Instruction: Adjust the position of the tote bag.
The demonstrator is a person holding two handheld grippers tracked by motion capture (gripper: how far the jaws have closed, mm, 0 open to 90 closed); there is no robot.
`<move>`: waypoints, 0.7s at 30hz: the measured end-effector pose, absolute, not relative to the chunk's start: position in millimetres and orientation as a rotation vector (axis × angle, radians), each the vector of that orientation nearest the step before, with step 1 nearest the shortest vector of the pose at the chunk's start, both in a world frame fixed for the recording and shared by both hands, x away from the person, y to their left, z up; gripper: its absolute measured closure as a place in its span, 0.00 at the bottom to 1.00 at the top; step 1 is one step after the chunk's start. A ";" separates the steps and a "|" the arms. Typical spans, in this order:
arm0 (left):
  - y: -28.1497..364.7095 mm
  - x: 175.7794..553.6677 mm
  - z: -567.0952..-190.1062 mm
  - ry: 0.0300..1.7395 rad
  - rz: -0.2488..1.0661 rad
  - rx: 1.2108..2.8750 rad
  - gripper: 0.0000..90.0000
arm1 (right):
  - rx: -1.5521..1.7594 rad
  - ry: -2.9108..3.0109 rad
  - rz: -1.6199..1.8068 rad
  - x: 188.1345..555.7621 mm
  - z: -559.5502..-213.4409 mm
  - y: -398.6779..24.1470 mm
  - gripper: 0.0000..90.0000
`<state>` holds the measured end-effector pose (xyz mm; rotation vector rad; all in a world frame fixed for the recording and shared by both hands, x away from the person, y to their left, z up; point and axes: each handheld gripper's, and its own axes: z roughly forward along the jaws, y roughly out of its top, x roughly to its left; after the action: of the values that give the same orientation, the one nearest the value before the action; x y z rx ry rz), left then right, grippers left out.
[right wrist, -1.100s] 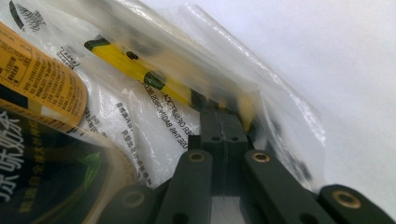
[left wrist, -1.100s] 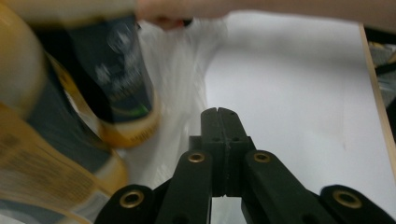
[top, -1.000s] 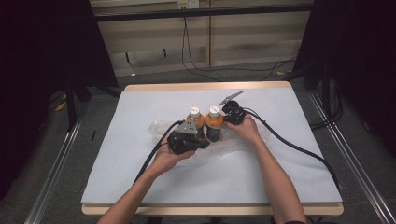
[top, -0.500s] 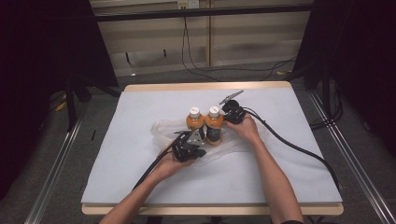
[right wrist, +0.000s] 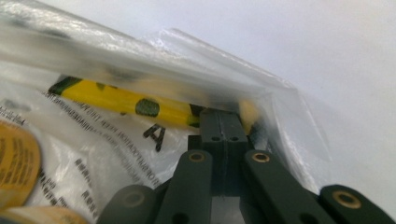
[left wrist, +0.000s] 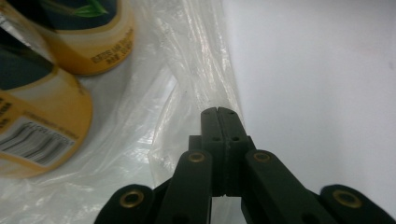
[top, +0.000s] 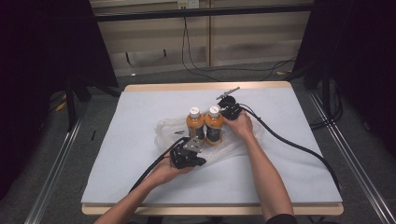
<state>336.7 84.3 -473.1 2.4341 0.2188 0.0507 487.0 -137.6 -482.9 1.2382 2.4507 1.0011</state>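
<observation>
1. High view: two orange bottles [top: 205, 125] stand upright on a clear plastic bag [top: 236, 148] on the table [top: 140, 121], likely to be bagged. The left gripper [top: 187, 156] and right gripper [top: 229, 108] flank them.
2. Left gripper view: jaws pressed together at the bag's [left wrist: 196, 84] edge; whether film is pinched is unclear.
3. Right gripper view: jaws clamped on the bag [right wrist: 116, 60]; its print blurs.

Both forearms reach in from the near edge; the left tool [top: 187, 156] sits nearer the person, the right tool [top: 230, 110] farther out (each with jaws pressed together).
</observation>
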 end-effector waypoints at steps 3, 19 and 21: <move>85.4 338.1 -473.0 0.221 0.020 2.433 1.00 | 1.238 2.440 1.004 491.8 -483.3 -136.7 1.00; 88.7 329.8 -473.8 0.210 0.005 2.411 1.00 | 1.314 2.366 0.974 499.8 -483.9 -132.1 1.00; 88.8 331.5 -474.7 0.225 0.005 2.397 1.00 | 1.304 2.377 0.973 498.8 -483.1 -131.5 1.00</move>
<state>331.5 88.8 -474.7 2.3967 0.2247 0.0047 498.8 -131.5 -483.1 1.3040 2.3770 0.9735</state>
